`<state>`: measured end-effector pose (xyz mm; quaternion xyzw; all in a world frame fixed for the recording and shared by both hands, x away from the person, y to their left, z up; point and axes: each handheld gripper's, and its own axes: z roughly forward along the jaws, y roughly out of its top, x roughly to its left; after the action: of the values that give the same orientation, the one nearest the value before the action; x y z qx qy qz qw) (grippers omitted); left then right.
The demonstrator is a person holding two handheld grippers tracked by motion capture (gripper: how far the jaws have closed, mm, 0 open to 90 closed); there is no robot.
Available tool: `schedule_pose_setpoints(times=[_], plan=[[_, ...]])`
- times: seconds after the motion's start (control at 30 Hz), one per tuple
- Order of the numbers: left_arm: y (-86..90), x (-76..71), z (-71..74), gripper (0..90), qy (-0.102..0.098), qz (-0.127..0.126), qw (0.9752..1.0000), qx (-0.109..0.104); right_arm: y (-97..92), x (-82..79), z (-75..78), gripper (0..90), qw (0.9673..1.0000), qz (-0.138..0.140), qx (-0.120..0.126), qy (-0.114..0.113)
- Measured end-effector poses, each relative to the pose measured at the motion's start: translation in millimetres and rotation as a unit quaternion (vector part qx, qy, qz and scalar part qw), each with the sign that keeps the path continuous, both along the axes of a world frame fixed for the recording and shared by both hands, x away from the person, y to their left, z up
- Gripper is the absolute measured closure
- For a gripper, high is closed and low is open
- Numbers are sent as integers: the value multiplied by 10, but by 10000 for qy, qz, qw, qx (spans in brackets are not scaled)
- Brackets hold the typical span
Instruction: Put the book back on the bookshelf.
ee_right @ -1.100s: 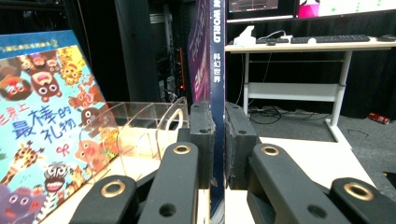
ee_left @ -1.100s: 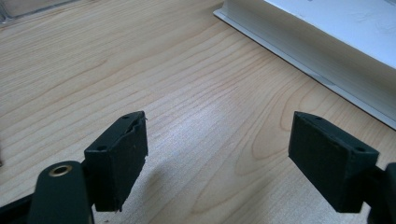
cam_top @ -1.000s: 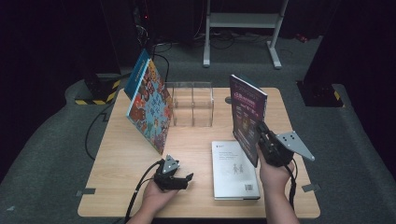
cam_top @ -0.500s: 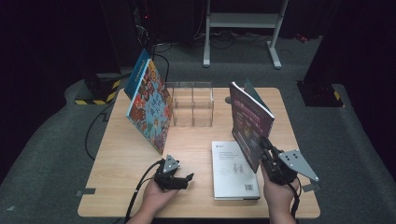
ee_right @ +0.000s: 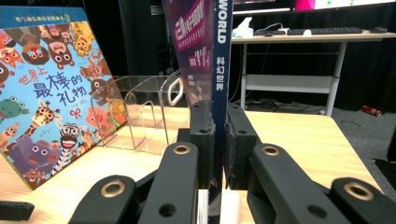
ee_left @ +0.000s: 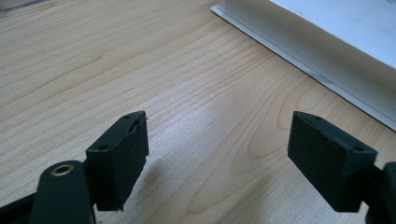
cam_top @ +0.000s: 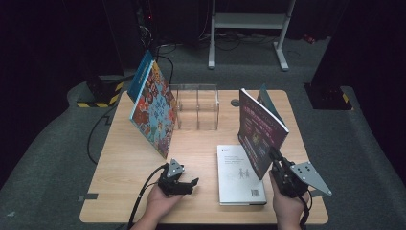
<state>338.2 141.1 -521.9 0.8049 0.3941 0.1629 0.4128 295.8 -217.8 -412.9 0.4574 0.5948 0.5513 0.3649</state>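
Note:
My right gripper (cam_top: 274, 156) is shut on the lower spine of a thin purple magazine (cam_top: 257, 128), holding it upright and tilted over the table's right side. In the right gripper view both jaws clamp the dark blue spine of that magazine (ee_right: 219, 70) at my right gripper (ee_right: 217, 122). A white book (cam_top: 239, 175) lies flat near the front edge. My left gripper (cam_top: 191, 185) rests open on the wood to the left of it, jaws pointing at the white book (ee_left: 336, 42). Nothing lies between the spread jaws of my left gripper (ee_left: 217, 135).
A colourful children's book (cam_top: 153, 109) leans against a clear acrylic rack (cam_top: 196, 108) at the table's (cam_top: 124, 172) back left; both the children's book (ee_right: 46, 93) and the rack (ee_right: 149, 116) face the right gripper. A metal stand (cam_top: 249, 21) stands behind the table.
My right hand has come nearer the front edge and lower, carrying the magazine, which now leans more to the right. The left gripper has stayed put.

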Motion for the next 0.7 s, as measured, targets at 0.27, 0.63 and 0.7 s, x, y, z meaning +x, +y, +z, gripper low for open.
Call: schedule_pose_setpoints(times=[0.27, 0.63, 0.7], plan=[[-2, -5, 1, 207, 3, -20, 10000, 34, -27, -31, -11, 841, 9999, -28, -86, 53], [-3, 3, 0, 207, 12, -23, 10000, 47, -10, -35, -12, 846, 9999, -2, -119, 21], [-3, 3, 0, 207, 23, -28, 10000, 54, -6, -26, 1, 846, 9999, 17, -110, 55]])
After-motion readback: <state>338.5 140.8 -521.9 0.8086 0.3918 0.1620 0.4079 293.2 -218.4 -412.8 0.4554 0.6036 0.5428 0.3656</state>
